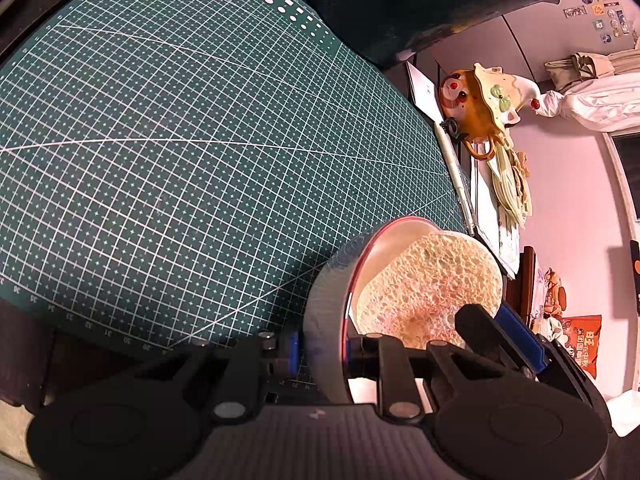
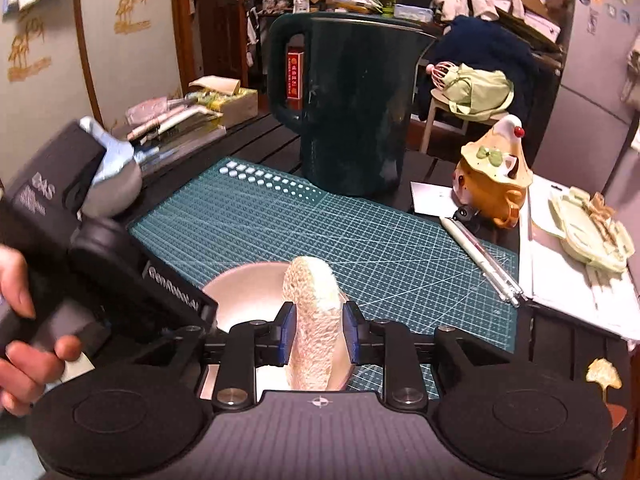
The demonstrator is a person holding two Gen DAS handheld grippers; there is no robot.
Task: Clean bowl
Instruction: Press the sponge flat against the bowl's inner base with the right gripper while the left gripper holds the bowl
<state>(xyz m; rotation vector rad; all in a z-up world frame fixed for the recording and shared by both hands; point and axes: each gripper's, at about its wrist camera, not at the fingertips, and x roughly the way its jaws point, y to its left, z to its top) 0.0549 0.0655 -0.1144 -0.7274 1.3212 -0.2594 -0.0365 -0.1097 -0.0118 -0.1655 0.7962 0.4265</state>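
The left gripper point(image 1: 322, 354), angled down from nine o'clock, pinches the pale round bowl's point(image 1: 380, 252) rim; the right gripper point(image 2: 317, 334) apparently clamps the beige porous sponge point(image 2: 314, 320) upright inside it.

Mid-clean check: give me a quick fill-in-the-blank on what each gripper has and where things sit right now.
1. The left gripper has its jaws shut on the rim of the ____.
2. The right gripper holds the ____ between its jaws, over the bowl.
3. The bowl is held above a green cutting ____.
4. Behind the mat stands a dark green ____.

Missing words: bowl; sponge; mat; jug
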